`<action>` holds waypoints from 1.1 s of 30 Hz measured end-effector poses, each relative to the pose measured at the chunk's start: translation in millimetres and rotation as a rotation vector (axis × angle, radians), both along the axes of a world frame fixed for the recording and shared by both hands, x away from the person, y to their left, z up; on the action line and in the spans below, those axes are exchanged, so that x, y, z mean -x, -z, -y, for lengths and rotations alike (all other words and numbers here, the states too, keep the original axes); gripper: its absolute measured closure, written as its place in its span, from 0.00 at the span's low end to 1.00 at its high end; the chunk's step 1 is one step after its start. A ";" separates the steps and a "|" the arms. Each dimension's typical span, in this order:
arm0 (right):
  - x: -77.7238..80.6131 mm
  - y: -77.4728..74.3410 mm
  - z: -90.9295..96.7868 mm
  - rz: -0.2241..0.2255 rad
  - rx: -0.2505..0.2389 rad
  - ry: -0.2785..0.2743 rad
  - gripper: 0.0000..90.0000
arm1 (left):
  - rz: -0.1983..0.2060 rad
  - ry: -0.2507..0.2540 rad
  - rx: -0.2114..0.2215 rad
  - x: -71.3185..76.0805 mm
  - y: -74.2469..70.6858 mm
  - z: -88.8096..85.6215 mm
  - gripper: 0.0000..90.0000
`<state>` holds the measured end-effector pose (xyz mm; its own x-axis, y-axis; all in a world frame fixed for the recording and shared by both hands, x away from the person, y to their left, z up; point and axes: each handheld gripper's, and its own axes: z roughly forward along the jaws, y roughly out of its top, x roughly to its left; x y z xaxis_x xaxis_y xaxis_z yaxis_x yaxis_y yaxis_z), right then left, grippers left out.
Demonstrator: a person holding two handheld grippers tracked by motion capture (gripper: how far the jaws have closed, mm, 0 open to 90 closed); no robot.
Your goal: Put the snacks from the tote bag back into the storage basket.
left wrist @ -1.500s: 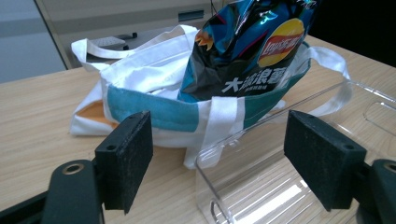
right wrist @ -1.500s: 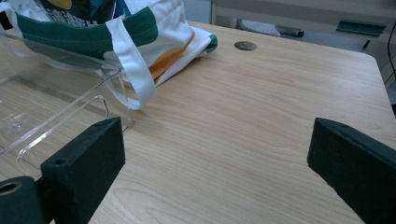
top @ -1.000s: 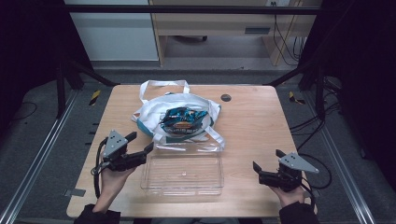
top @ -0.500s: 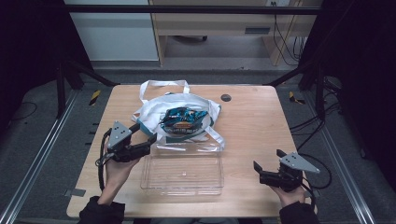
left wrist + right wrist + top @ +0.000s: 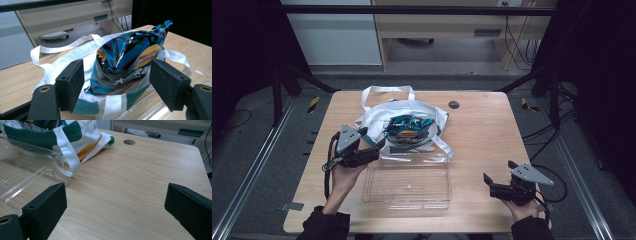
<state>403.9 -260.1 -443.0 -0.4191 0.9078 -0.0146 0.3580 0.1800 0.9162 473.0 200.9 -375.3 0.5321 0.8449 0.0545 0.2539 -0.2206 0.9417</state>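
A white cloth tote bag (image 5: 422, 111) with green trim lies at the middle of the table, and a shiny blue crisp packet (image 5: 407, 126) sticks out of its mouth. In the left gripper view the same packet (image 5: 125, 60) stands between the two black pads, a short way beyond them, untouched. My left gripper (image 5: 377, 146) is open, just left of the bag and pointing at it. My right gripper (image 5: 492, 184) rests open near the table's front right, nothing between its jaws. The tote bag (image 5: 75, 135) lies at the far left of the right gripper view.
A clear plastic tray (image 5: 408, 181) sits in front of the bag, near the front edge; its rim (image 5: 30, 180) lies at the left of the right gripper view. A small dark round disc (image 5: 454, 104) is set in the tabletop behind the bag. Bare wood (image 5: 140, 175) stretches to the right.
My left gripper has moved forward and to the right, from the tray's left end up to the bag's side. The right gripper has stayed where it was.
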 end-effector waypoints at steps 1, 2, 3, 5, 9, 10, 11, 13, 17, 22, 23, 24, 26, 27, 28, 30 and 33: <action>0.2 -0.1 0.1 0.001 -0.001 0.000 0.05 | -0.001 0.000 0.003 -1.2 0.0 1.1 0.31; 0.5 -0.3 0.2 0.000 -0.002 -0.001 0.05 | 0.001 0.002 0.001 -2.6 0.1 2.4 0.31; 0.5 -0.2 0.3 0.000 -0.002 0.000 0.05 | -0.003 0.002 -0.002 -3.8 0.3 4.1 0.31; -0.3 0.1 -0.1 -0.001 0.001 0.000 0.05 | -0.004 0.005 -0.008 -6.2 1.2 7.3 0.32; -0.4 0.0 -0.7 -0.001 0.002 -0.002 0.05 | -0.013 0.008 -0.010 -10.9 2.6 11.7 0.33; -0.4 0.0 -0.7 -0.001 0.002 -0.002 0.05 | -0.013 0.010 -0.013 -12.2 2.6 12.6 0.33; -0.5 0.0 -0.4 0.000 0.002 -0.001 0.05 | -0.016 0.012 -0.015 -13.1 2.9 14.0 0.33; -0.4 0.0 -0.4 -0.002 0.001 0.000 0.05 | -0.018 0.017 -0.013 -15.2 3.6 15.9 0.34; -0.1 -0.4 -1.6 0.003 0.010 -0.003 0.05 | -0.034 0.017 -0.020 -19.9 6.5 18.8 0.35; -1.0 0.0 -2.3 -0.002 0.014 -0.003 0.05 | -0.042 0.022 -0.028 -25.0 9.3 20.9 0.36; -1.0 -0.1 -2.4 -0.001 0.012 -0.004 0.05 | -0.043 0.022 -0.029 -25.8 9.5 21.2 0.36; -1.0 -0.1 -2.4 -0.001 0.012 -0.004 0.05 | -0.044 0.024 -0.029 -26.6 9.7 21.6 0.36; -0.9 -0.2 -2.5 0.001 0.013 -0.005 0.05 | -0.044 0.025 -0.034 -28.4 9.9 22.7 0.37; -1.0 -0.2 -2.5 0.001 0.013 -0.005 0.05 | -0.046 0.025 -0.037 -29.2 10.1 23.6 0.37; -1.2 -0.1 -2.6 -0.001 0.015 -0.005 0.05 | -0.048 0.026 -0.040 -30.4 10.4 24.4 0.38; -1.4 0.1 -2.9 -0.001 0.018 -0.006 0.05 | -0.050 0.026 -0.045 -32.9 10.9 26.1 0.40; -1.6 0.0 -2.9 -0.003 0.016 -0.005 0.05 | -0.057 0.020 -0.052 -37.3 12.1 28.1 0.41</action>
<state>405.5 -257.2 -443.0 -0.4236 0.9054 -0.0280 0.3599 0.1966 0.9120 510.3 172.8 -387.4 0.5521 0.8311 0.0670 0.3021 -0.2743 0.9130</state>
